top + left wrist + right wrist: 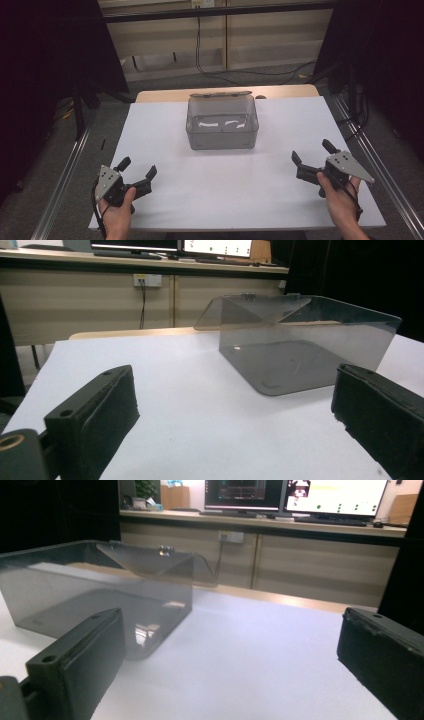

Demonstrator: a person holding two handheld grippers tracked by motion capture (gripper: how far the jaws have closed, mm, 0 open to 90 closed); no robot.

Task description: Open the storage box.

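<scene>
White desk [225,190] top, one clear smoky-grey plastic box [222,123] sitting toward 12 o'clock of centre, lid [220,94] flipped open and hanging back past its far edge. Box looks empty – just light glare on the floor of it.

Left gripper [138,169] at about 7 o'clock on the desk, held in the person's left hand [118,210], grey three-cornered plate on top. Its fingers [150,172] are spread wide, nothing between them. In the left gripper view the two black pads [105,410] sit far apart at the bottom corners, bare white surface between, and the box [305,347] lies ahead toward 1 o'clock, well apart from them.

Right gripper [312,153] at about 4 o'clock, in the right hand [341,197], plate on top too. Fingers [296,159] also wide apart and holding nothing. Right gripper view – pads [85,655] at both bottom corners, box [100,592] ahead at 10 o'clock, its near corner showing just behind the left pad; touching or not, can't tell from this angle.

Both grippers point inward toward the box, well apart from each other. Background: a counter with monitors [295,495], a wall socket with a cable [198,45] running down to the floor.
</scene>
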